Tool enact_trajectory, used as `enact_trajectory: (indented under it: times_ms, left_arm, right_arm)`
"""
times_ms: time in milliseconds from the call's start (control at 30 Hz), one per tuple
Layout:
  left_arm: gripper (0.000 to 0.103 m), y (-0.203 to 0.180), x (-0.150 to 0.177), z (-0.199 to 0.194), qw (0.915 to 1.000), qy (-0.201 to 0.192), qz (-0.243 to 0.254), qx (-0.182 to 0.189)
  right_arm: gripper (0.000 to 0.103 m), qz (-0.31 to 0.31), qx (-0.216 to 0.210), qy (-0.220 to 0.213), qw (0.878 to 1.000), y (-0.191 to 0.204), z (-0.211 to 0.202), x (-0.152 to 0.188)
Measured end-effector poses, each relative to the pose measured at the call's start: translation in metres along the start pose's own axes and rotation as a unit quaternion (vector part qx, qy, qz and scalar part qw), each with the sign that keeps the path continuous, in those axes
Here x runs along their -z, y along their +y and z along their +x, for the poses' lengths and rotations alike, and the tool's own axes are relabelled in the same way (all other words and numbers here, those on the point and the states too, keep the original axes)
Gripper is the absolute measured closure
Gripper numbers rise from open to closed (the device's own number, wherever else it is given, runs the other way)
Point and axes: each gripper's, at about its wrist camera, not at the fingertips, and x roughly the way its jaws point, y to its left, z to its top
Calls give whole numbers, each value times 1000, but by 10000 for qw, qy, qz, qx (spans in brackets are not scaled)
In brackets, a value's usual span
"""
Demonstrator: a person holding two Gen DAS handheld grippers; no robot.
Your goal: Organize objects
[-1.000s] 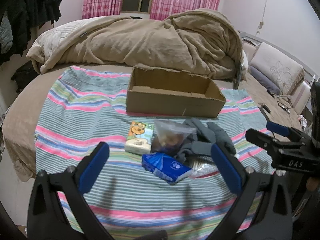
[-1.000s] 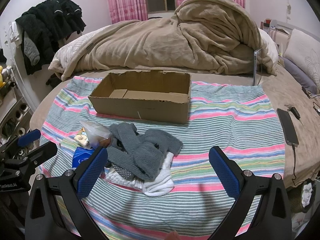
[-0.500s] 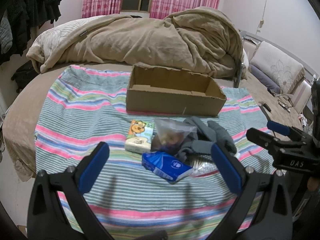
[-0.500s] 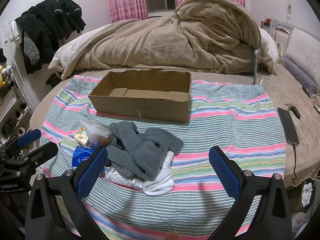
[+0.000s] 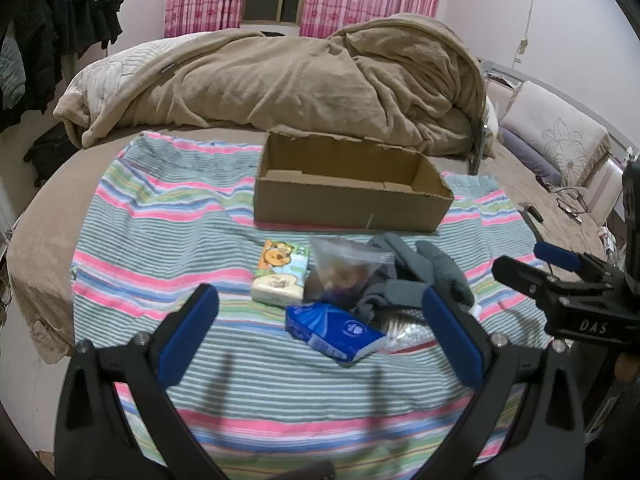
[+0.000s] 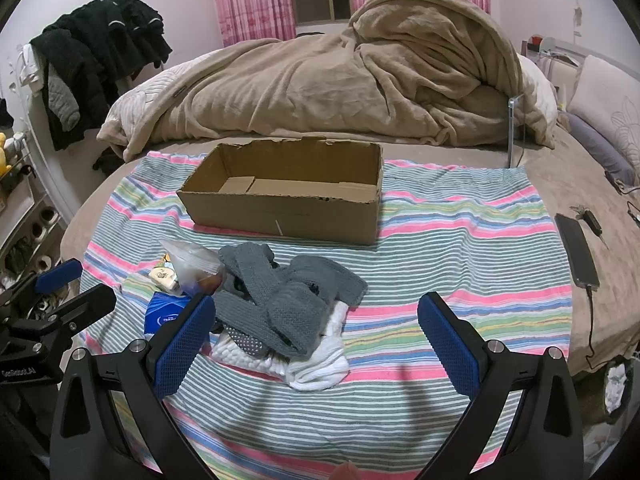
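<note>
While both tools hover short of the pile, we take the cardboard box (image 6: pixel 288 196) as our landmark and read everything against it. Nearest us, the left hand-held gripper (image 5: pixel 320 332) has its fingers spread wide and holds nothing, and the right hand-held gripper (image 6: pixel 316 336) is likewise spread and empty.

On the near side of the box, the blue tissue pack (image 5: pixel 336 330) lies closest to us, directly ahead of the left tool, its long axis slanting from near right toward the box's left end. Just beyond it, closer to the box, sit the cartoon-printed packet (image 5: pixel 282 272) and the clear bag (image 5: pixel 344 272), side by side.

Toward the box's right half, the grey socks (image 6: pixel 292 296) are heaped over a white sock (image 6: pixel 320 368), ahead of the right tool.

We judge the left hand nearer the tissue pack, the right nearer the socks. Farthest away, the box stands open and seemingly empty on the striped blanket (image 6: pixel 460 240).
</note>
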Motion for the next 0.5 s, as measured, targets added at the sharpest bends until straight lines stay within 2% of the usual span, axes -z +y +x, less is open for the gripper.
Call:
enact_trajectory:
  times_ms: [500]
  left_arm:
    - [1,5,-1,-1,10000,25,-9,-39]
  right_arm:
    - [0,-20,4,-5,10000,2,-3,-1]
